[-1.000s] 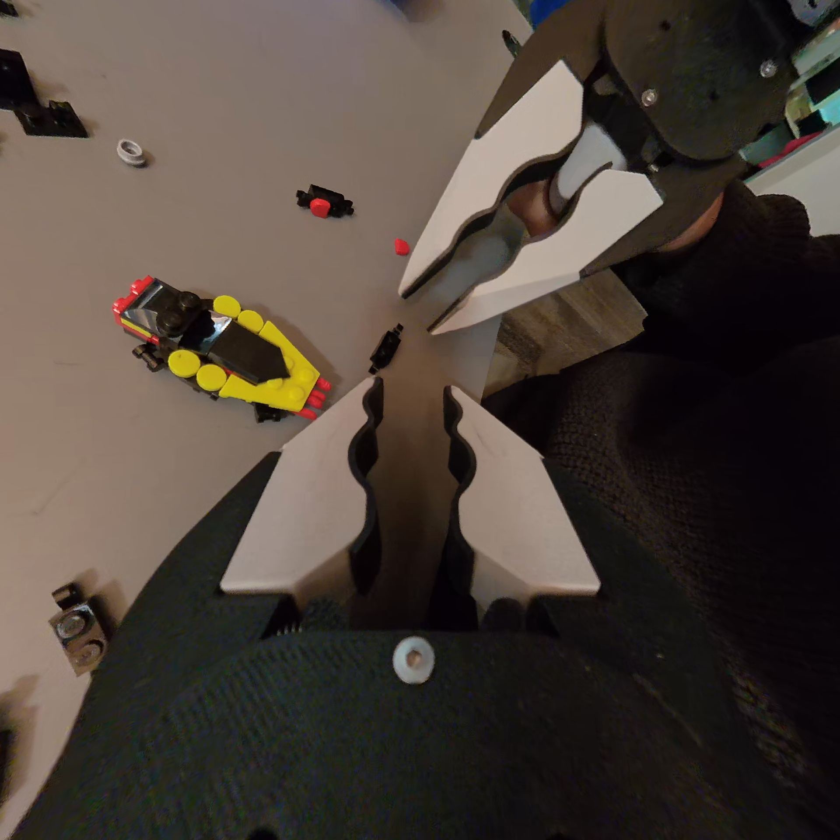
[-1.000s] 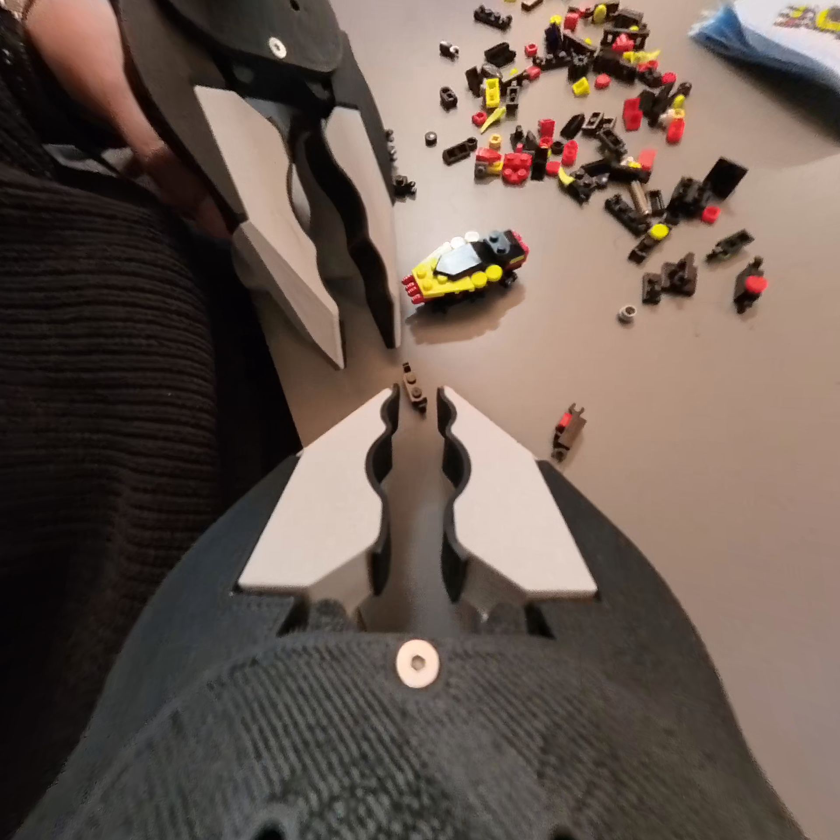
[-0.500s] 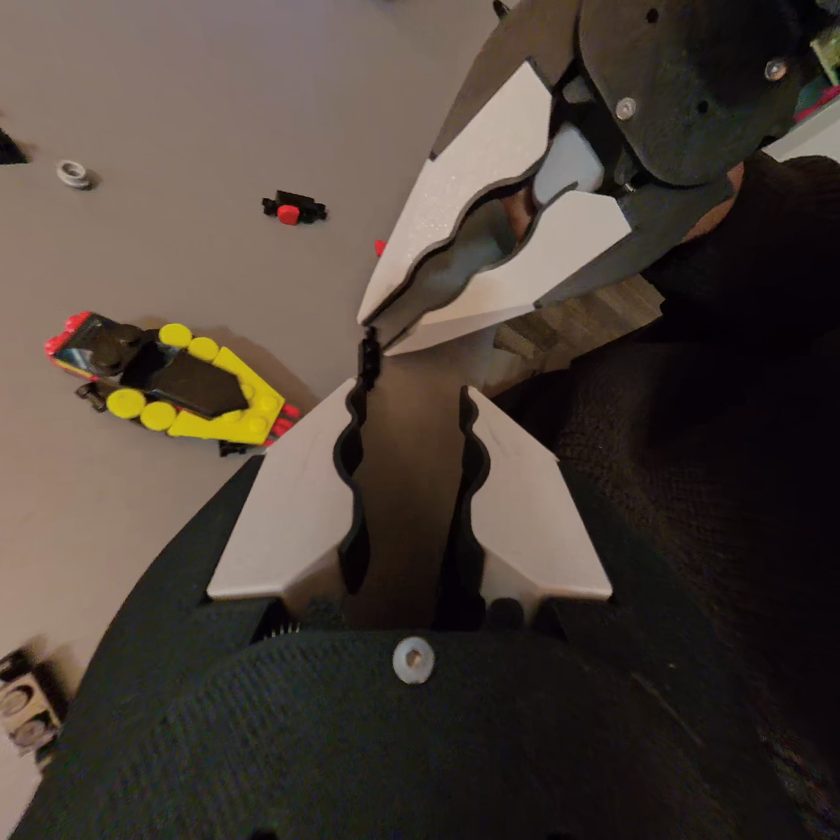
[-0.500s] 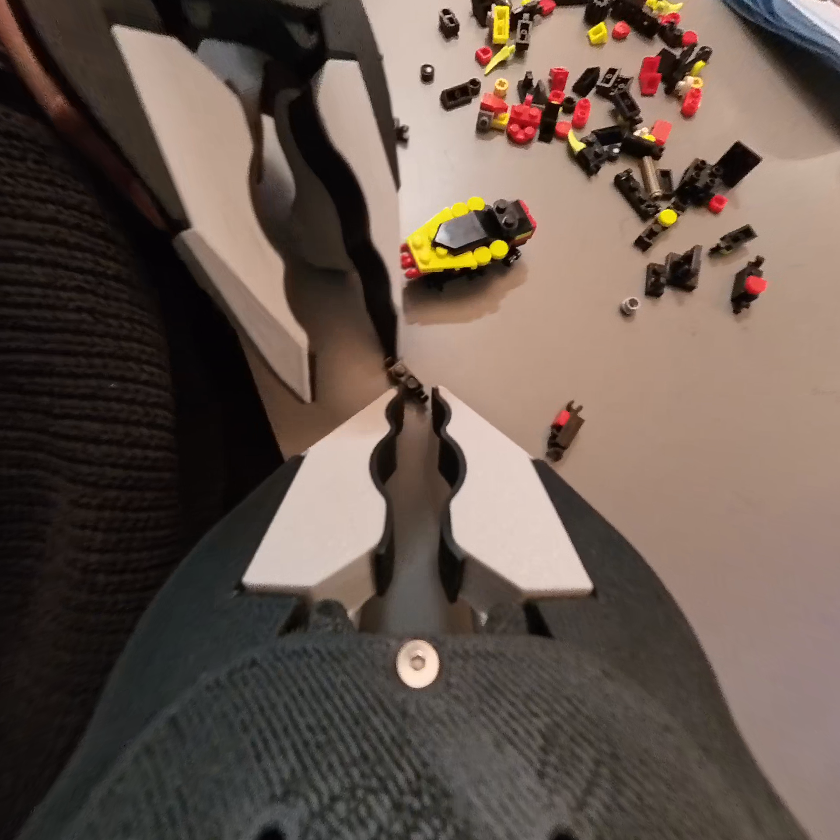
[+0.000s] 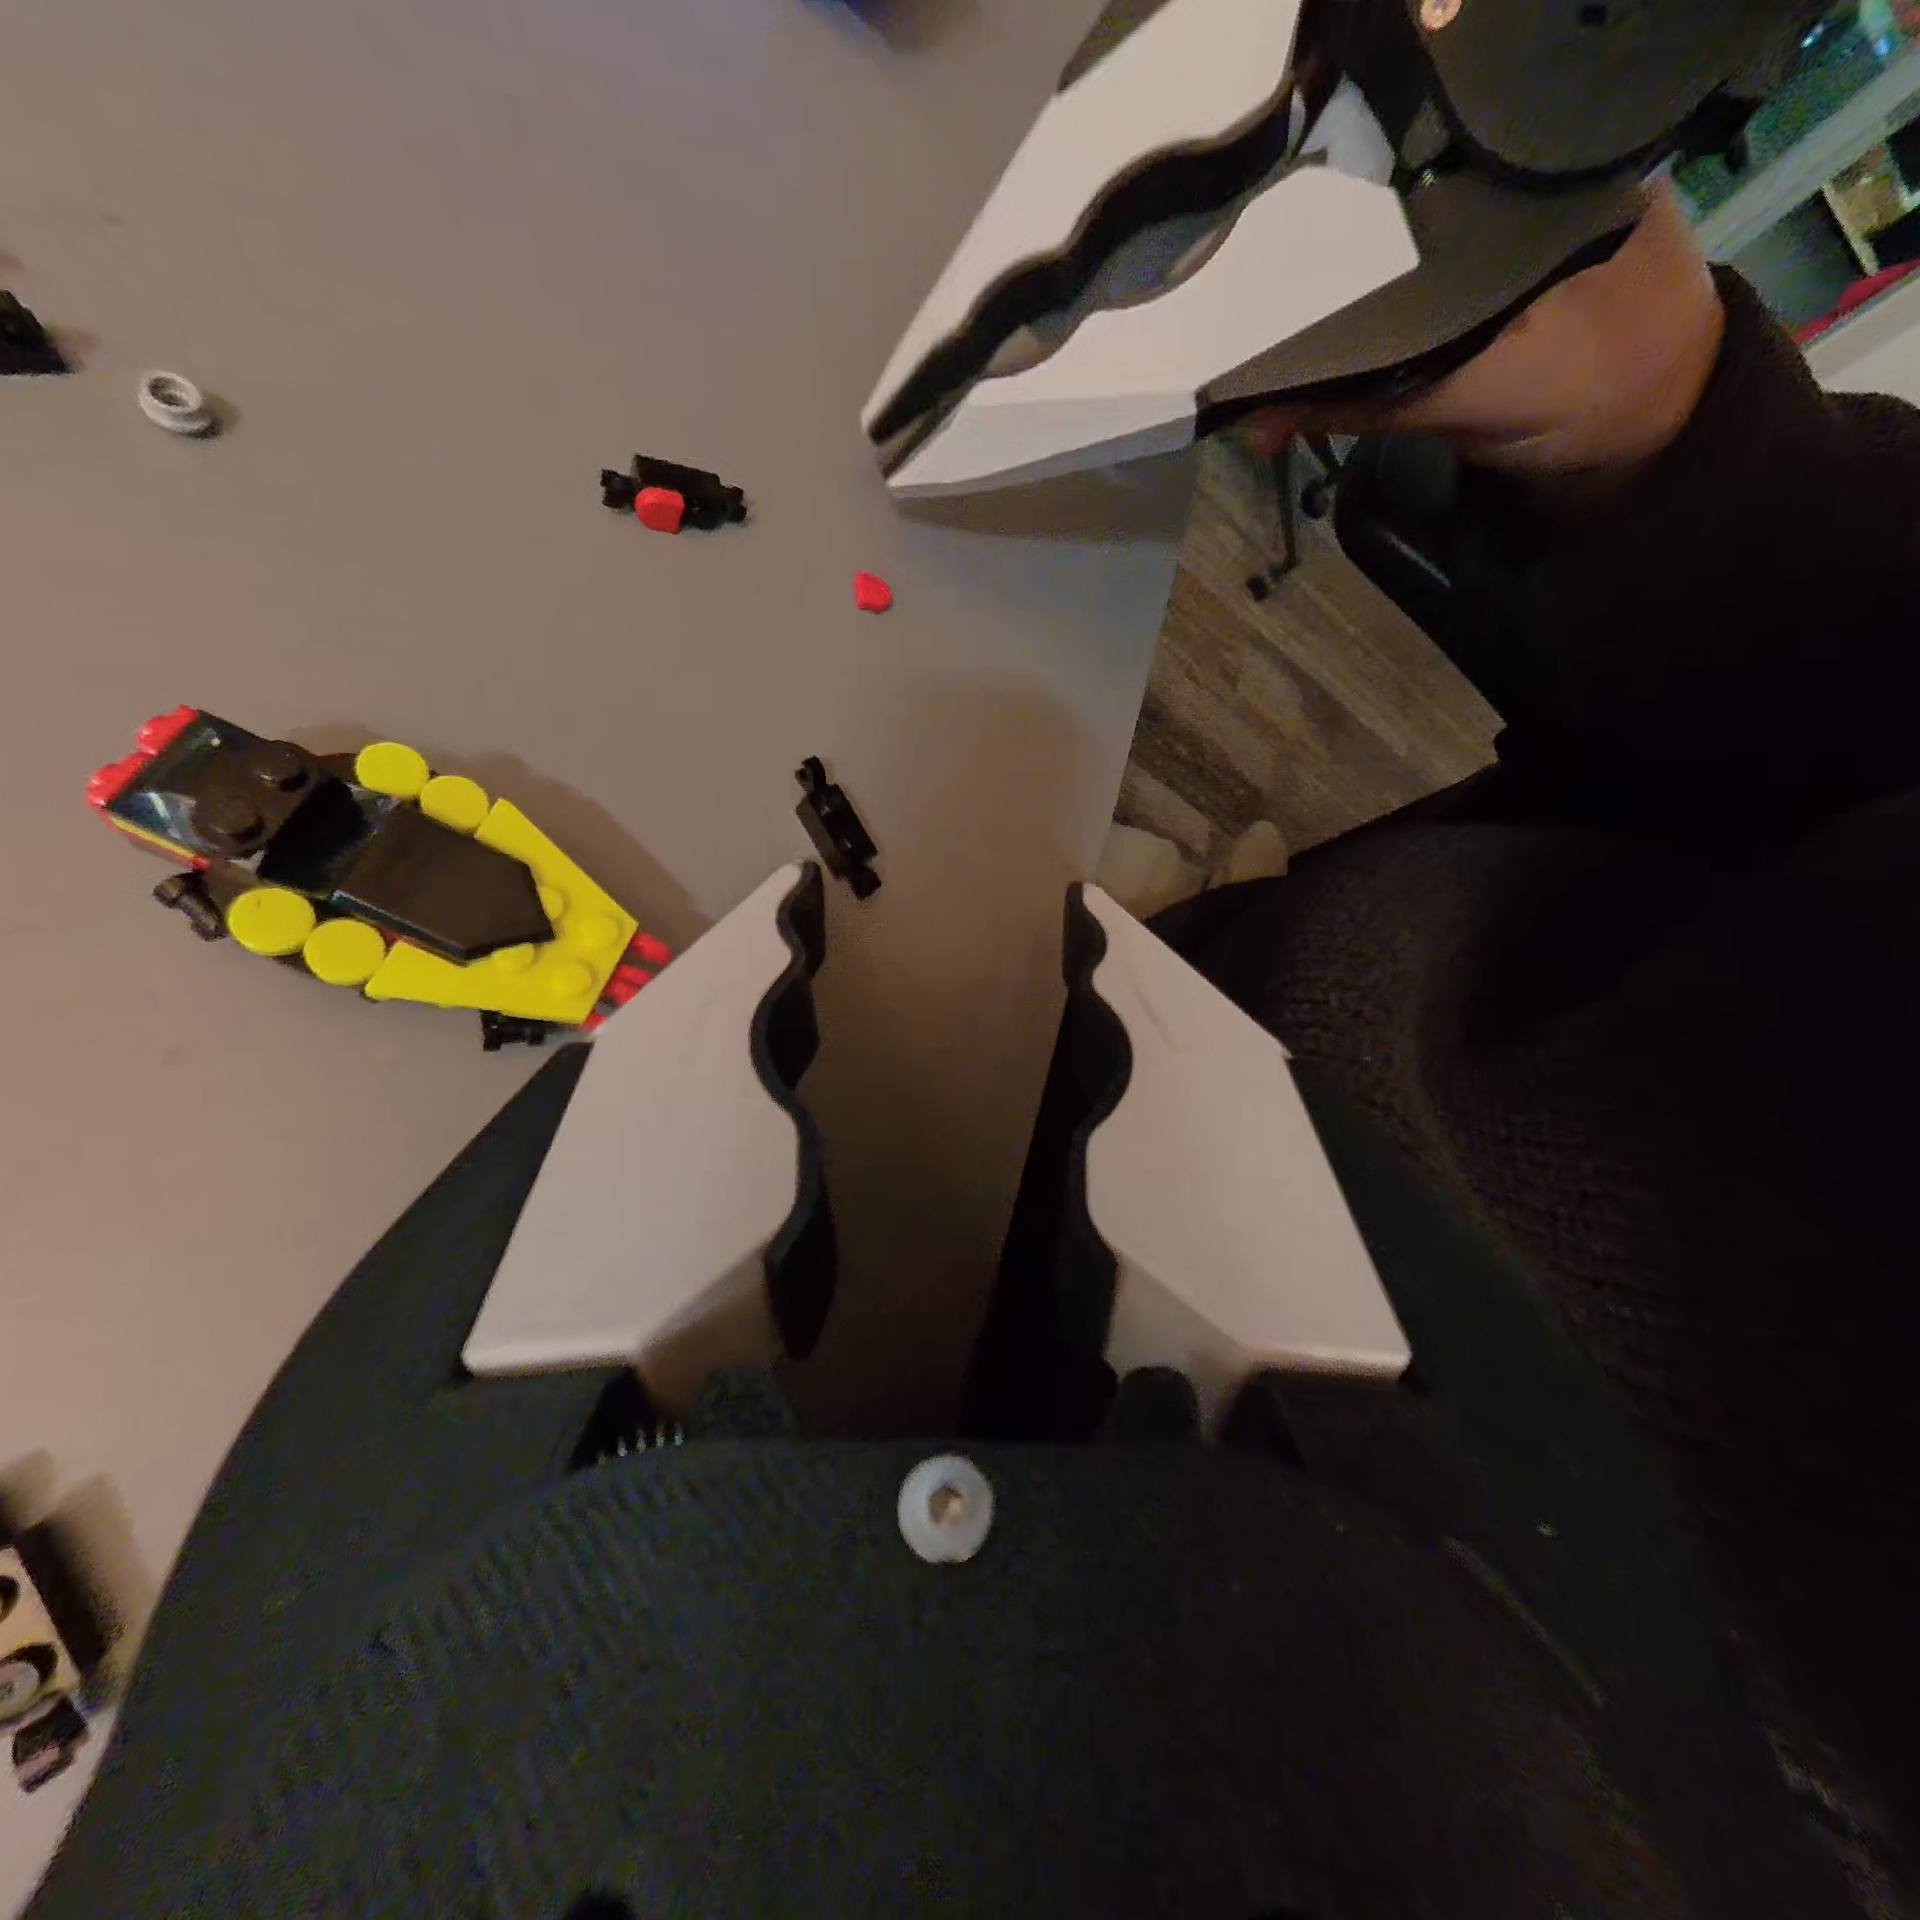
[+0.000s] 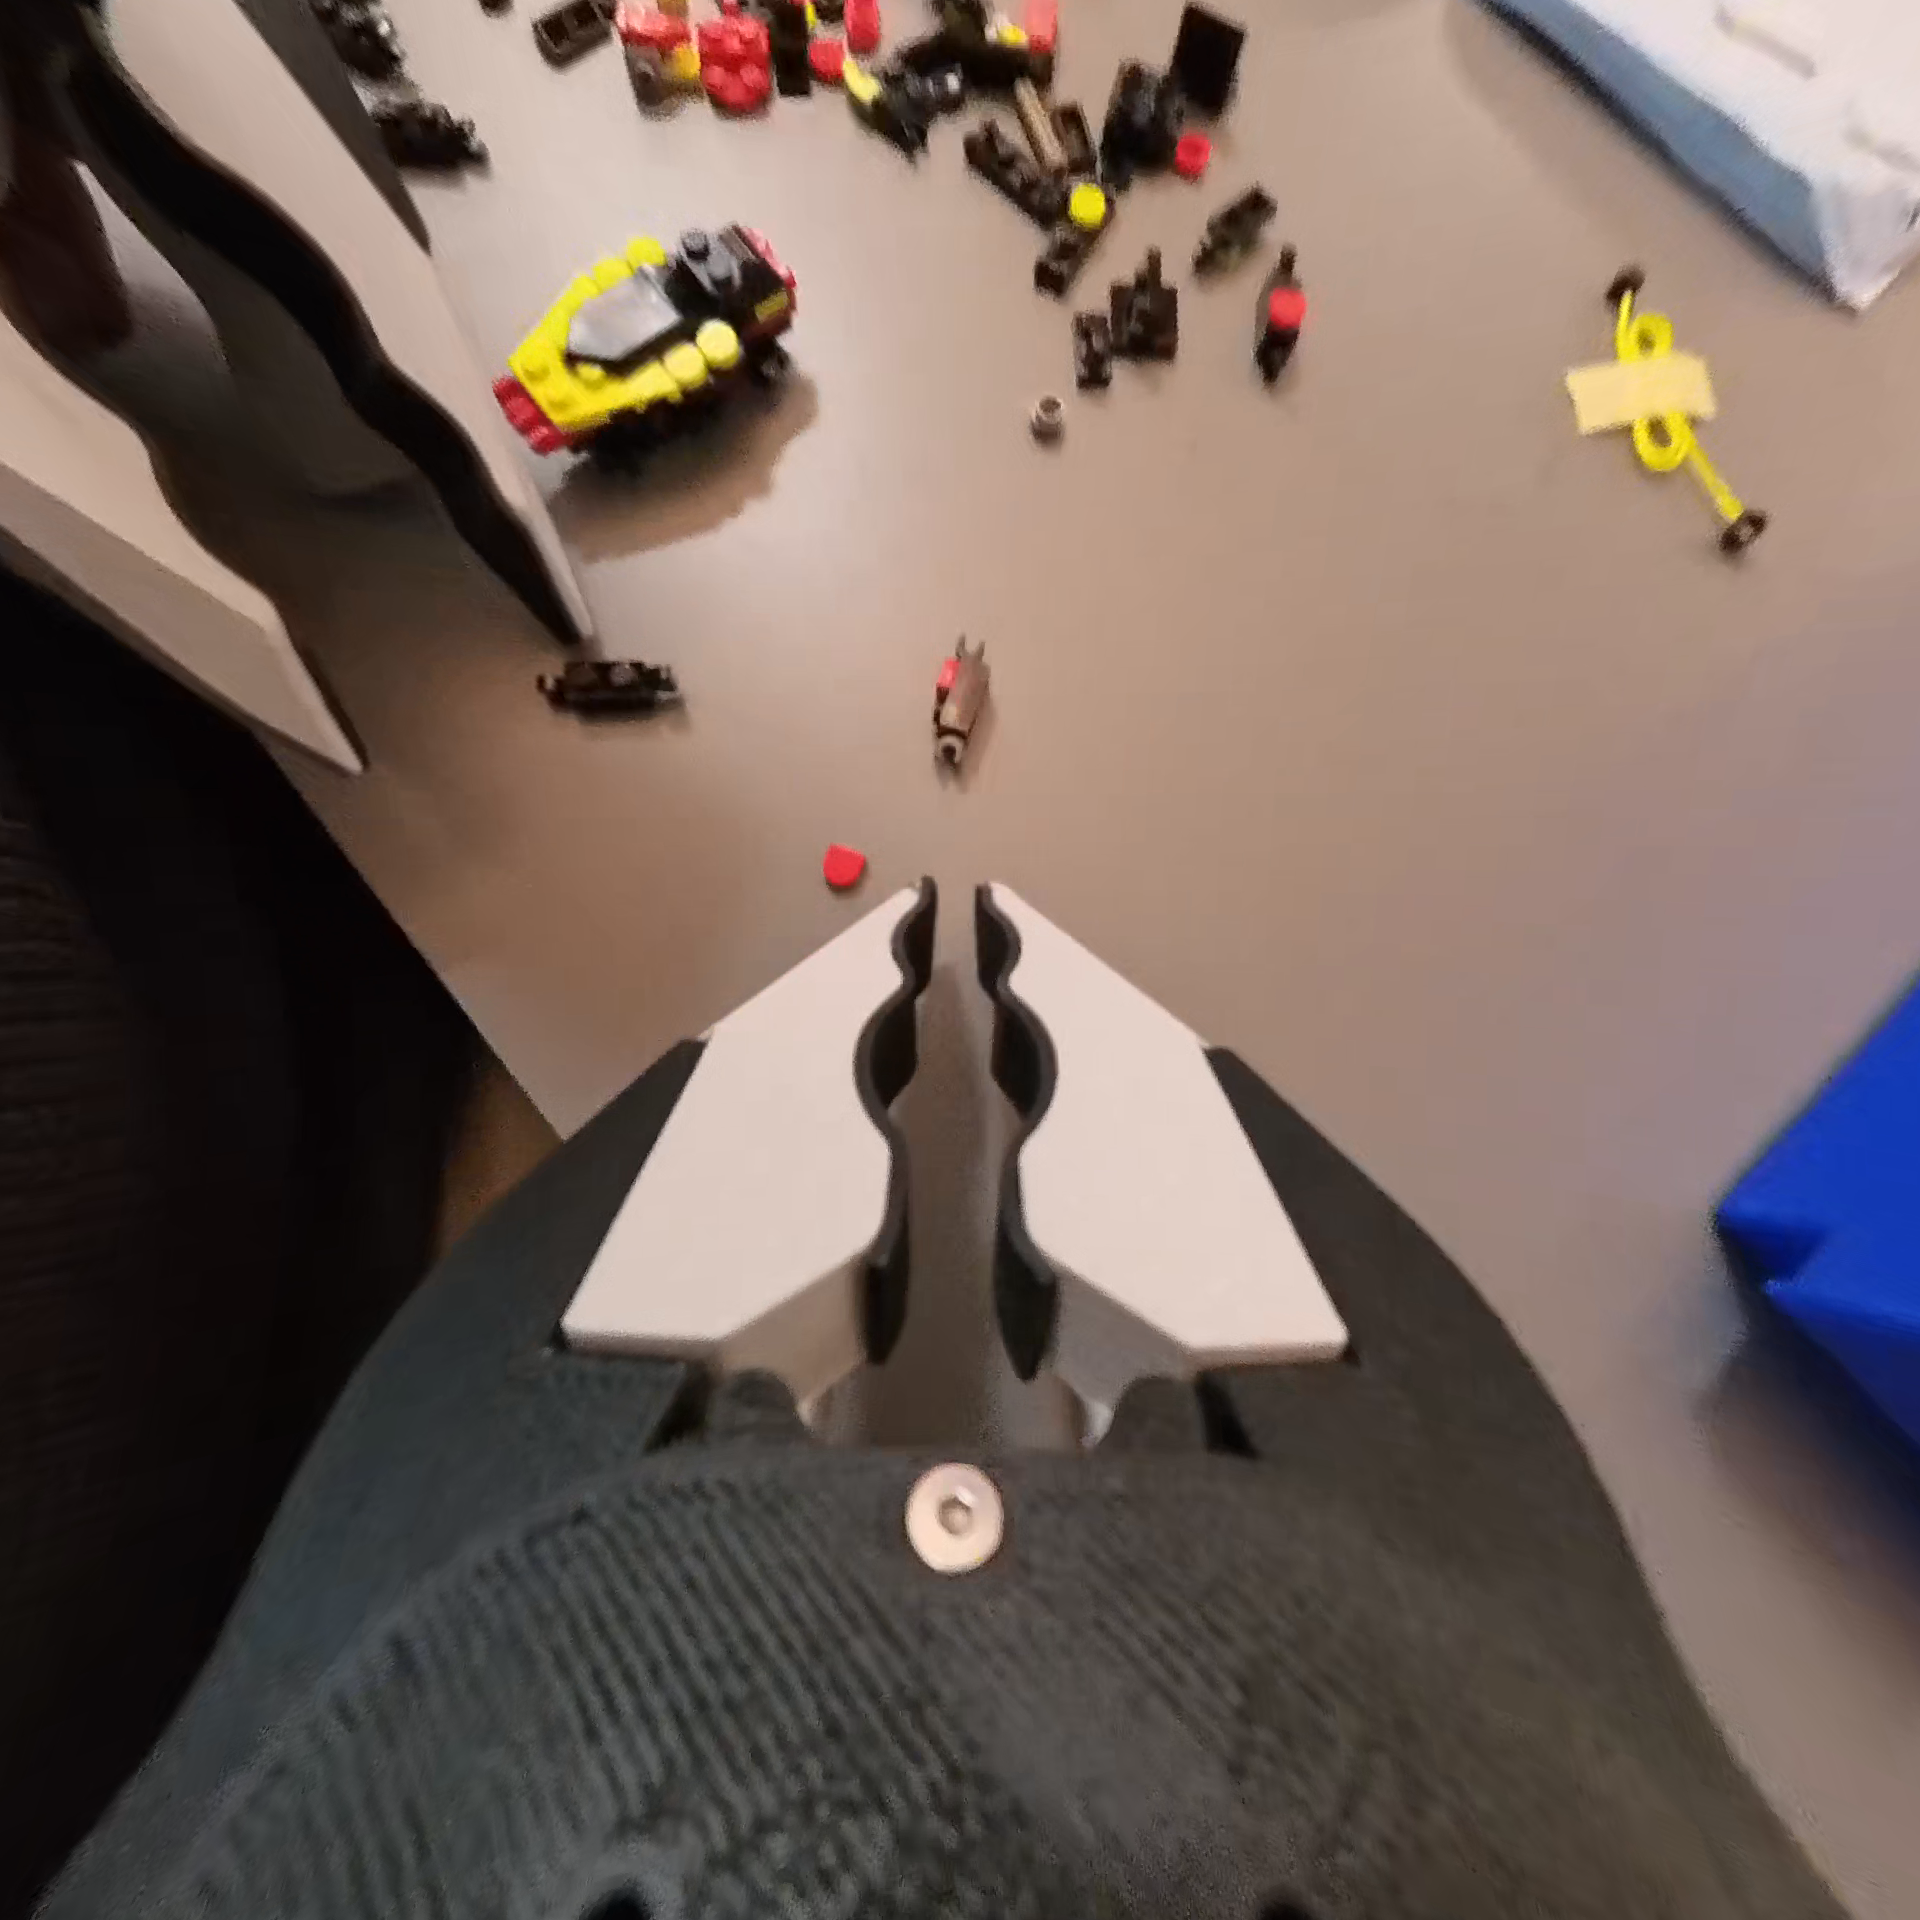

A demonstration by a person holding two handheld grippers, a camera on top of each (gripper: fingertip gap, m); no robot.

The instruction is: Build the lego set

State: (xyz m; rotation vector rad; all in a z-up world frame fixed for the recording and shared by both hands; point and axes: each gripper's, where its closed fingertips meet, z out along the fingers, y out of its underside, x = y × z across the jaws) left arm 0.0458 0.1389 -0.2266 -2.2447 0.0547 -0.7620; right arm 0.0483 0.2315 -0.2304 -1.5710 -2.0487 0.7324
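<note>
Black brick [image 5: 837,828] flat on table [image 5: 436,229], just beyond left claw [image 5: 940,883], spread wide, empty. Right claw [image 6: 954,885] nearly closed, empty, beside red piece [image 6: 844,865].

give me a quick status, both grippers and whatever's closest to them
Left gripper jaws wide, empty; small black piece on table just off its left tip. Right gripper jaws nearly closed, empty; red piece beside it.

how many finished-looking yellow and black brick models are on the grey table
1. The yellow and black brick vehicle sits left of the loose-brick pile, beyond the open left gripper. Others may lie out of view.
</note>
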